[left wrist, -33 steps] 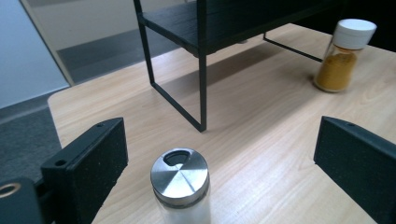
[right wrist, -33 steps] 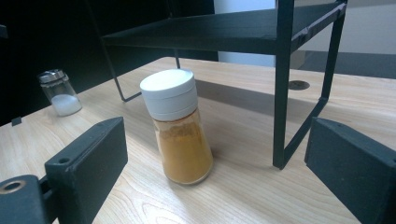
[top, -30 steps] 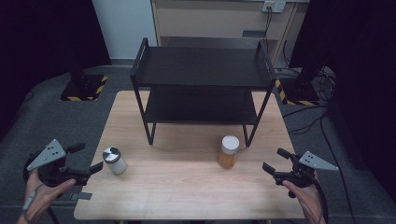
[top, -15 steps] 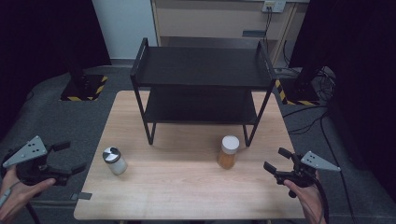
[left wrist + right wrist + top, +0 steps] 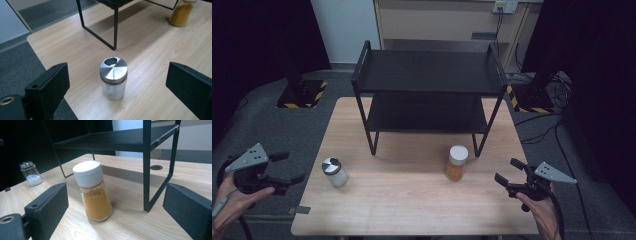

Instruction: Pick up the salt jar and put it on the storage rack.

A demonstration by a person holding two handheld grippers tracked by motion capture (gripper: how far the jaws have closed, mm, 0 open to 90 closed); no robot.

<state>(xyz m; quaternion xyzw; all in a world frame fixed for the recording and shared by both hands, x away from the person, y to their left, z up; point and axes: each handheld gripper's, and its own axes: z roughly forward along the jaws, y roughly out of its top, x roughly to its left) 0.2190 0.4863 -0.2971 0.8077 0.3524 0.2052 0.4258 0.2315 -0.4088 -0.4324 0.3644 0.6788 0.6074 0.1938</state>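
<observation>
Careful: your left gripper [image 5: 287, 167] is hanging wide open, jaws just narrowing, shaker [image 5: 334, 172] standing free near the table's left edge. Your right gripper [image 5: 508, 171] is gaping at the jar [image 5: 456, 163]; a clumsy jaw could be tipping either.

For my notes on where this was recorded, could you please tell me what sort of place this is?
Probably a lab or recording room rather than a kitchen: a bare wooden table with a black two-tier rack, dark curtains to the sides, yellow-and-black hazard-taped stand bases and loose cables on grey carpet.
</observation>
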